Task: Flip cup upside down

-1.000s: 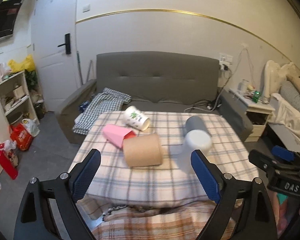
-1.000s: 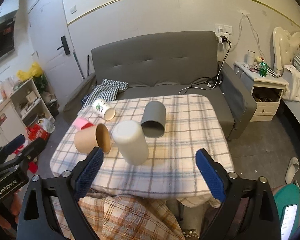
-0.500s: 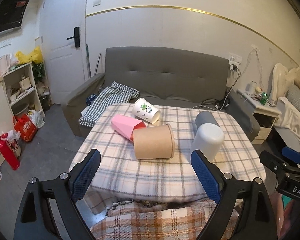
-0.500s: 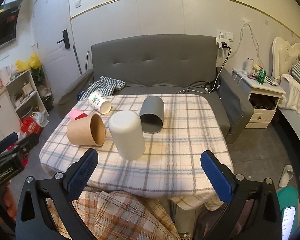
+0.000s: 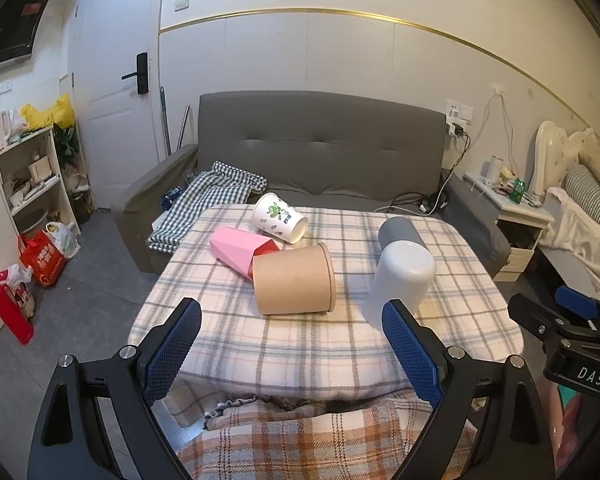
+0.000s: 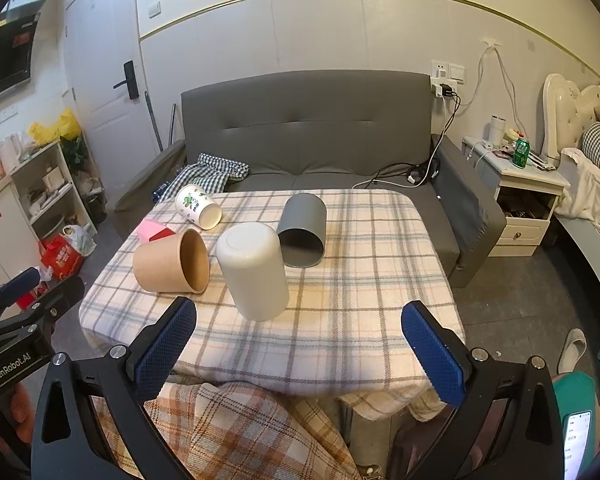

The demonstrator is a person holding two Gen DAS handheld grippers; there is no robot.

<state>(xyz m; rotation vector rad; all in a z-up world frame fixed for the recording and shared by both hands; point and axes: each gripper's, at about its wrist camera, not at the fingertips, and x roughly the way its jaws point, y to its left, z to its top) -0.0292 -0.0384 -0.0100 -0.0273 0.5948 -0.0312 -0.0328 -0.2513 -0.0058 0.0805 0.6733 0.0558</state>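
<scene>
A white cup (image 6: pixel 254 270) stands upside down on the checked table (image 6: pixel 360 280); it also shows in the left wrist view (image 5: pixel 400 280). A brown paper cup (image 6: pixel 172 262) (image 5: pixel 294 282), a dark grey cup (image 6: pixel 303 230) (image 5: pixel 400 230), a pink cup (image 5: pixel 238 250) (image 6: pixel 154 232) and a white patterned cup (image 5: pixel 280 218) (image 6: pixel 198 206) lie on their sides. My left gripper (image 5: pixel 292 354) and right gripper (image 6: pixel 300 354) are open and empty, held back from the table's near edge.
A grey sofa (image 6: pixel 320 140) with a checked cloth stands behind the table. A shelf unit (image 5: pixel 24 184) and red bags are at the left. A bedside cabinet (image 6: pixel 528 196) and bed are at the right. A plaid blanket (image 6: pixel 240 432) lies below the grippers.
Both grippers have drawn back and up from the table. The white cup, seen blurred and tilted a second ago, now stands still upside down.
</scene>
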